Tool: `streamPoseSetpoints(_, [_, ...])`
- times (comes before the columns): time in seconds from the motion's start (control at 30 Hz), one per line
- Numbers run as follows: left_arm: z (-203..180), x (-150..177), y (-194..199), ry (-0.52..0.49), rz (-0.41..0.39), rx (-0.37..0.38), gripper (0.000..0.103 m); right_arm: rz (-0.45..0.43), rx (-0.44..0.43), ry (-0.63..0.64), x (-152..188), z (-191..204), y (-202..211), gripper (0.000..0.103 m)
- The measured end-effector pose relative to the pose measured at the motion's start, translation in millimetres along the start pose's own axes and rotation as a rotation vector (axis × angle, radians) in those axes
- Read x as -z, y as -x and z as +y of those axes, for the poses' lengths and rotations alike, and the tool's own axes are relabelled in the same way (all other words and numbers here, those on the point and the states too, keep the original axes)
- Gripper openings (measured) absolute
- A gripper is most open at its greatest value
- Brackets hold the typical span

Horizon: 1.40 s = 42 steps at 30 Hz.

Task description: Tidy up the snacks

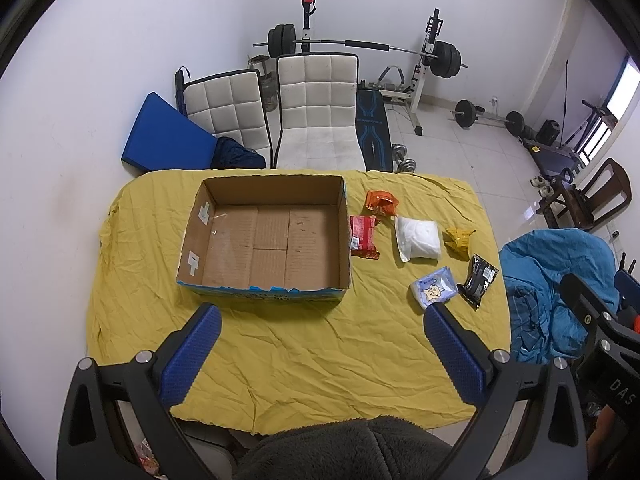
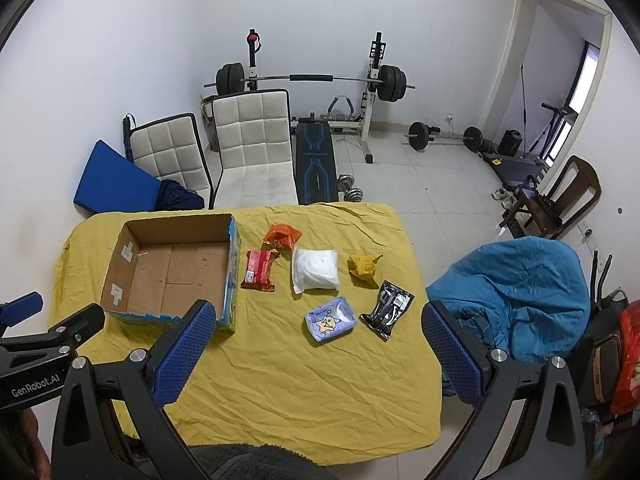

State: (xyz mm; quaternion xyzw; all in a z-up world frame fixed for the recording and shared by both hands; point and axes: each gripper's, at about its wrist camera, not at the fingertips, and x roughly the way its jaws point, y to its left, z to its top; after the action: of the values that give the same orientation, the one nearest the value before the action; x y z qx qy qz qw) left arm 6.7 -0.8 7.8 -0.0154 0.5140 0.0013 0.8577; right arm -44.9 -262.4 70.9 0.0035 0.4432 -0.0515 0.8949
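on the yellow cloth, going left to right, we see the open brown cardboard box, bare inside, then six loose snack packets. we hold our left gripper and right gripper wide and carrying nothing. the pale blue packet lies just ahead of our right fingers, nearer that hand, long axis slanting up-right.

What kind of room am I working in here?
Probably a spare room at home that doubles as a gym: a barbell rack and weight bench stand behind the yellow-clothed table, with two padded chairs against the wall.
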Motion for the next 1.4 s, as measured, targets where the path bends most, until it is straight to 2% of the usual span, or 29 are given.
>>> streamPoseSetpoints(1.07, [-6,0,-7,-0.024,0.007,0.006,0.103,0.008,-0.012,-0.02,-5,-2,-3,0.103])
streamPoseSetpoints(1.23, [-10,-1,-13,-0.034,0.01,0.016,0.103,0.022,0.001,-0.049,2,-20,-17,0.103])
streamPoseSetpoints(1.4, [-33,-15,-36,-0.092,-0.013,0.037,0.103,0.077,0.054,-0.135,5,-66,-56,0.103])
